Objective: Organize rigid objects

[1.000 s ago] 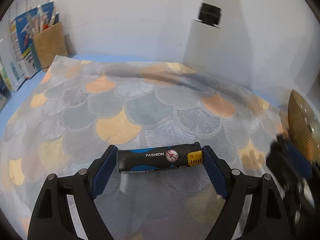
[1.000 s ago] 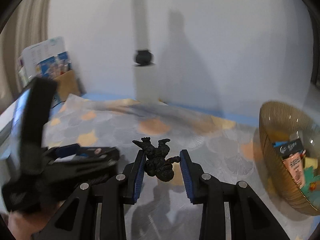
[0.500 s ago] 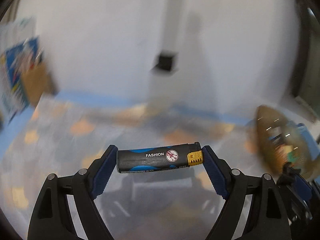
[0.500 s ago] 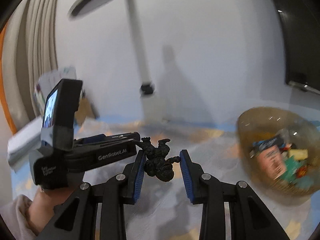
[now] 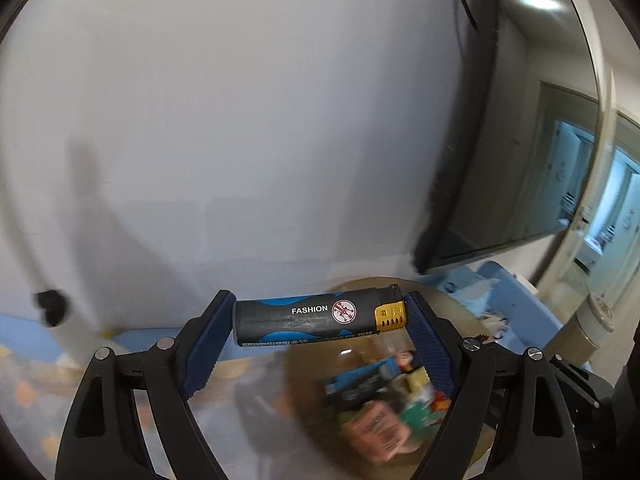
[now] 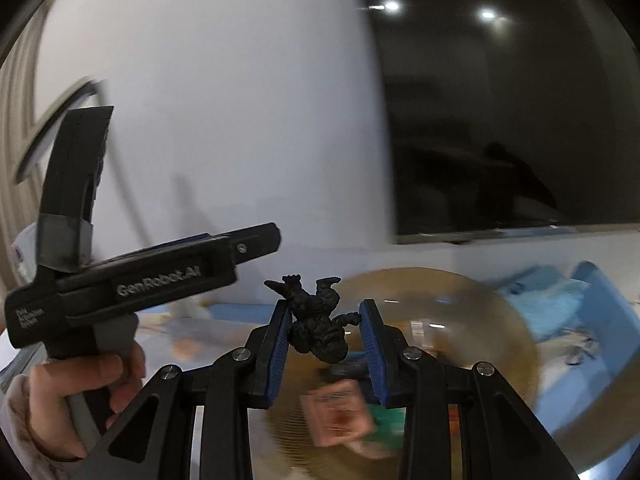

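A black and blue lighter [image 5: 316, 318] is clamped crosswise in the left gripper [image 5: 320, 316], above a blurred amber bowl [image 5: 460, 312] of small packets. The right gripper [image 6: 325, 322] grips a black figurine [image 6: 318, 330] over the same bowl. A dark screen [image 6: 500, 140] hangs on the wall behind.

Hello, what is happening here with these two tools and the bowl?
A person is tidying small objects into an amber bowl that already holds several items. The left claw grips a black and blue lighter end to end; the right claw pinches a small black figurine. Both are held in the air above the bowl, and nothing is released yet.
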Demonstrator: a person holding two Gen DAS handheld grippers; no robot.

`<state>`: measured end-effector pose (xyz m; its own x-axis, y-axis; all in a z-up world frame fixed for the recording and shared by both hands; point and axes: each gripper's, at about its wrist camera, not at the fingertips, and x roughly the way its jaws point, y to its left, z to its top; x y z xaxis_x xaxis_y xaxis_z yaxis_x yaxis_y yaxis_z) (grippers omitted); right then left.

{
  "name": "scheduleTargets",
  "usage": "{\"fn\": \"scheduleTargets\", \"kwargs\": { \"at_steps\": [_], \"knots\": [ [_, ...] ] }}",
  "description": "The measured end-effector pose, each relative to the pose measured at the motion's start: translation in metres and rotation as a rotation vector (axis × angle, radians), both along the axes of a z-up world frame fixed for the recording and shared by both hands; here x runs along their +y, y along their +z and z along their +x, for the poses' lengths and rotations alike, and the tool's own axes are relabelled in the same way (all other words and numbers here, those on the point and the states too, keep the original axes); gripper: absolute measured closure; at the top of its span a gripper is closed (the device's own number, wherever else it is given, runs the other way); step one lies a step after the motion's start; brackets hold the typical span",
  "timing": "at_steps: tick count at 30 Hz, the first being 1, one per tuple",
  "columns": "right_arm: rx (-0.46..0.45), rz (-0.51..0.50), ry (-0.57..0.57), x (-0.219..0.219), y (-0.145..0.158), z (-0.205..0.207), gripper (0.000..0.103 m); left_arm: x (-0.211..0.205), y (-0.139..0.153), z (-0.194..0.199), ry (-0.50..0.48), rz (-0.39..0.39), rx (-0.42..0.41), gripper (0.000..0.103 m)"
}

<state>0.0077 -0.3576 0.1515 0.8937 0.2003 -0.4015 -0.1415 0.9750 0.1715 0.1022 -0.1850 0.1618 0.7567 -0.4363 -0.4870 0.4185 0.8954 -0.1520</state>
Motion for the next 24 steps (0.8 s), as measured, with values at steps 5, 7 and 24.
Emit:
{"fn": "scheduleTargets", "kwargs": {
  "at_steps": [5,7,24],
  "knots": [
    [0.065,0.025,-0.056,-0.038,-0.008,0.009,0.069,-0.042,-0.013,0.019,-0.059,0.036,0.038,0.02],
    [0.107,0.031,-0.065,-0.049,-0.014,0.012,0.067,-0.052,-0.017,0.024,-0.079,0.044,0.055,0.019],
    [0.122,0.04,-0.127,-0.042,0.02,-0.025,0.0,-0.005,0.012,-0.003,0.012,0.069,0.106,0.0]
  ]
}}
